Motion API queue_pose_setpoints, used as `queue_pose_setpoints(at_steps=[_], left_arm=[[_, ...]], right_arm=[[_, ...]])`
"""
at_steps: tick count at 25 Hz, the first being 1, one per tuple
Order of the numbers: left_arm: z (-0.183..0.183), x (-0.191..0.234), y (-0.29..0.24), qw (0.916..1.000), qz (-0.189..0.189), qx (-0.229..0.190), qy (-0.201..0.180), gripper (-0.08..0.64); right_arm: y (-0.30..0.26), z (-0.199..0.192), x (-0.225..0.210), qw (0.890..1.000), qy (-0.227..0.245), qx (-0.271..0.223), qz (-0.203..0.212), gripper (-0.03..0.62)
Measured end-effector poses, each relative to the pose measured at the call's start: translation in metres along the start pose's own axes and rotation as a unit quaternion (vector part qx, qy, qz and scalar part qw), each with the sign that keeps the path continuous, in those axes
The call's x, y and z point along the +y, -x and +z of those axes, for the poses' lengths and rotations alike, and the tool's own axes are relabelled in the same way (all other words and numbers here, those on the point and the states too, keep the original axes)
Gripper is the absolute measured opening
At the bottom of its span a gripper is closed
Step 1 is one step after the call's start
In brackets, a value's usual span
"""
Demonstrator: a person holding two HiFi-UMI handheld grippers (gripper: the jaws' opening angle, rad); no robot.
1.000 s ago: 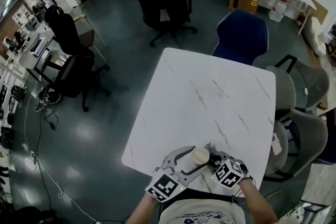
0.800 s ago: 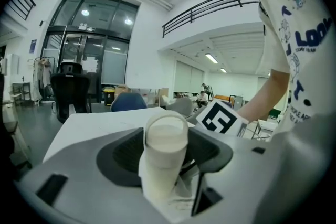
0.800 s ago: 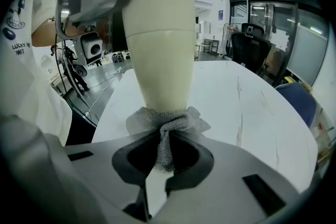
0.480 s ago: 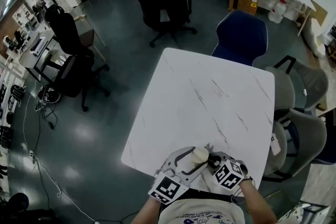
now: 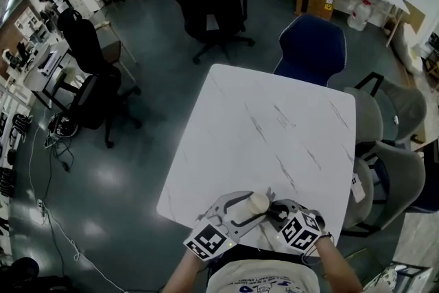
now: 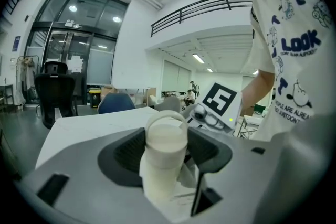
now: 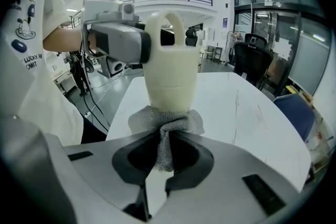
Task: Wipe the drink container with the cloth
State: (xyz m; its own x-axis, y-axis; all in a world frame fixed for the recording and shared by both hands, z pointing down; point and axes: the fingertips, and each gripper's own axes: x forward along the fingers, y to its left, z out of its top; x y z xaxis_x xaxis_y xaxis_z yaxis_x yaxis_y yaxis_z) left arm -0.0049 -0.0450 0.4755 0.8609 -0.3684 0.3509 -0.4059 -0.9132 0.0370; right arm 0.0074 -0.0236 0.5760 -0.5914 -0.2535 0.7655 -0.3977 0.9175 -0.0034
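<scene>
we hold the drink container (image 6: 166, 147) clamped between the jaws of our left claw (image 5: 244, 208), over the near edge of the desk (image 5: 274, 120). our right claw (image 7: 163, 160) is closed on a bunched grey cloth (image 7: 166, 122), which touches the container's lower end straight ahead of that claw. we judge the wipe is under way, with the cloth only at that end and the upper body not yet covered.

White marbled worktop (image 5: 267, 141) on glossy dark floor (image 5: 103, 175). Blue chair (image 5: 312, 44) at far edge. Black chairs (image 5: 212, 3) beyond. Grey chairs (image 5: 398, 175) on right.
</scene>
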Motion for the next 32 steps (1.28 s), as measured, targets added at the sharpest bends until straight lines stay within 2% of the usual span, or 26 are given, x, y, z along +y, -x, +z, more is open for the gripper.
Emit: queue_pose_setpoints(at_steps=[6,14,26,32], left_arm=[[-0.001,-0.001,0.001,0.9989,-0.043,0.015,-0.013,0.259],[-0.001,-0.006,-0.001,0.9932,-0.103,0.035,-0.042,0.259],[-0.005,-0.010,0.000,0.9769,-0.190,0.061,-0.077,0.259],[-0.005,-0.010,0.002,0.9728,-0.208,0.060,-0.083,0.259]], right_arm=[[0.013,0.011,-0.001,1.000,0.012,-0.007,0.006,0.043],[0.027,0.021,-0.007,0.999,0.032,-0.010,0.008,0.043],[0.035,0.031,-0.016,0.997,0.073,-0.003,0.017,0.043],[0.026,0.027,-0.017,0.996,0.079,0.012,0.030,0.043]])
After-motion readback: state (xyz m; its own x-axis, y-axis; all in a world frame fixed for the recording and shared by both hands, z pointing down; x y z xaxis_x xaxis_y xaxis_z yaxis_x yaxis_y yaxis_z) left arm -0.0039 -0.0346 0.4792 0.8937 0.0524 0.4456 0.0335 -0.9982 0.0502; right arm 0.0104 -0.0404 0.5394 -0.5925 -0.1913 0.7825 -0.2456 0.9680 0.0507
